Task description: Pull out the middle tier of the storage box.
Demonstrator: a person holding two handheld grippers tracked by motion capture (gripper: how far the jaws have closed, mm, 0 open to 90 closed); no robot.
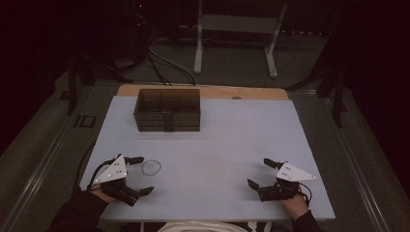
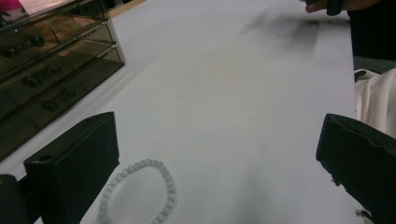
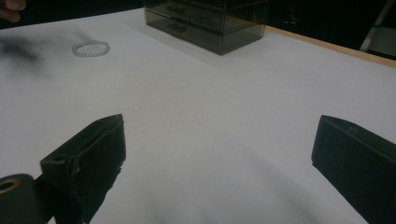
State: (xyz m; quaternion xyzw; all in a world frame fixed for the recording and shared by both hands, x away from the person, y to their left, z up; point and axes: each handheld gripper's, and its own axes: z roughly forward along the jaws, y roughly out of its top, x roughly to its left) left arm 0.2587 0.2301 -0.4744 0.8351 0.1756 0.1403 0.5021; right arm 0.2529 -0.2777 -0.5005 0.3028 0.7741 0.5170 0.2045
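Pale bead bracelet (image 1: pixel 151 167) lying untouched on the white bench (image 1: pixel 217 140), just beside the spread left tongs (image 1: pixel 141 174), right tongs (image 1: pixel 259 172) likewise spread and empty, smoky drawer box (image 1: pixel 167 109) shut: pickup not yet begun.

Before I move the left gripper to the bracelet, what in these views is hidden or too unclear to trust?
- Bracelet: left gripper view, its lower part is cut off by the bottom edge; a jaw hides its left side.
- Drawer box: high view, contents unreadable through dark tinted walls; left gripper view cuts it at the left edge.
- Bracelet clasp or stretch cord: too small and dim in the high view.
- Right gripper: open, nothing between its jaws.
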